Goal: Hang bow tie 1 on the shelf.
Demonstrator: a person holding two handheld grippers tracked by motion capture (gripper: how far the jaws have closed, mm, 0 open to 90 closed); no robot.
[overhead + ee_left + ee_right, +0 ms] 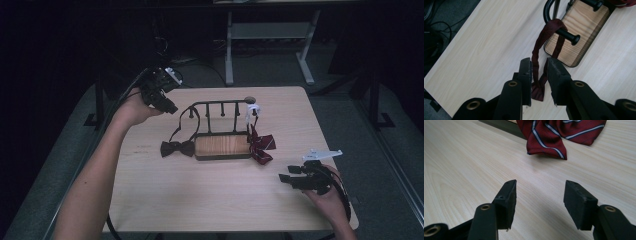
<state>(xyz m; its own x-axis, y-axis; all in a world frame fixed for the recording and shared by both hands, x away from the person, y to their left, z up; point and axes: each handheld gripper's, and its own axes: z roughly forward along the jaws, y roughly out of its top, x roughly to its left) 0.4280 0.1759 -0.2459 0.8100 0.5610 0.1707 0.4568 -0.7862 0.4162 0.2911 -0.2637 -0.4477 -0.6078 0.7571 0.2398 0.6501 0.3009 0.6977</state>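
My left gripper has its jaws slightly parted around the dark bow tie's strap, which loops over a rack peg; the bow lies on the table. I should open wider and back straight off, so nothing snags. My right gripper rests open near the striped tie. Pale wood tabletop, dark room.

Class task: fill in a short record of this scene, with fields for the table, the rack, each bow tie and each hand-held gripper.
table: pale wooden table
rack: black metal peg rack, wooden base
dark tie: dark maroon bow tie, strap looped over a peg
striped tie: red striped bow tie at rack's right end
left hand-held gripper: open, strap between jaws
right hand-held gripper: open, empty
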